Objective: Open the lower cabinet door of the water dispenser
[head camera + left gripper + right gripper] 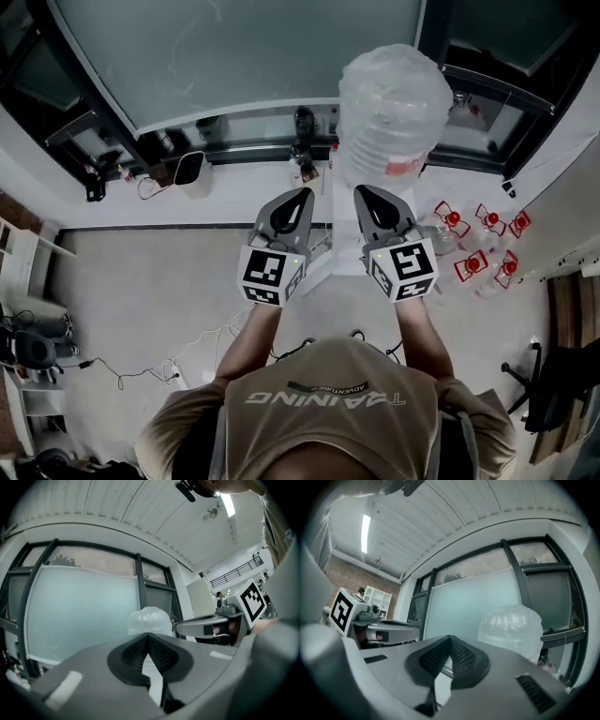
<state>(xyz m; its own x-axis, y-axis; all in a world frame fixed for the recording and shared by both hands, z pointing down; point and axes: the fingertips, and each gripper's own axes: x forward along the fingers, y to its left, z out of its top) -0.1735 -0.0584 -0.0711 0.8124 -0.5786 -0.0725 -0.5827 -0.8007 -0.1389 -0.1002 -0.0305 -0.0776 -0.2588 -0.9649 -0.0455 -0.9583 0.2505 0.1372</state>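
- Shown by the head view alone: left gripper [303,193] and right gripper [362,190] held up level, side by side, close but not touching, both aimed at the water dispenser [328,267], which stood against the window wall under its big clear bottle [394,103]
- Also found only there: a cluster of small red-capped bottles [473,248] on the floor right of the dispenser, and loose cables [141,370] on the pale floor to the left
- Settled by the left gripper view: jaws of the left gripper [148,635] pressed together at the tips, nothing between them; past them just the dome of the bottle [149,619] against the frosted window [79,611], with the other gripper's marker cube [253,602] off to the side
- Settled by the right gripper view: jaws of the right gripper [450,638] likewise closed tip to tip and empty; bottle [511,626] off to one side, plus a white shelf unit [379,597] and a ceiling light strip [365,527] that showed nowhere else
- Hidden in every view: the lower cabinet door, covered from above by bottle and grippers and cut off below the edge of both gripper views
- Hard to make out: the dispenser's body, no more than a white sliver between the two grippers — taps and front panel not readable
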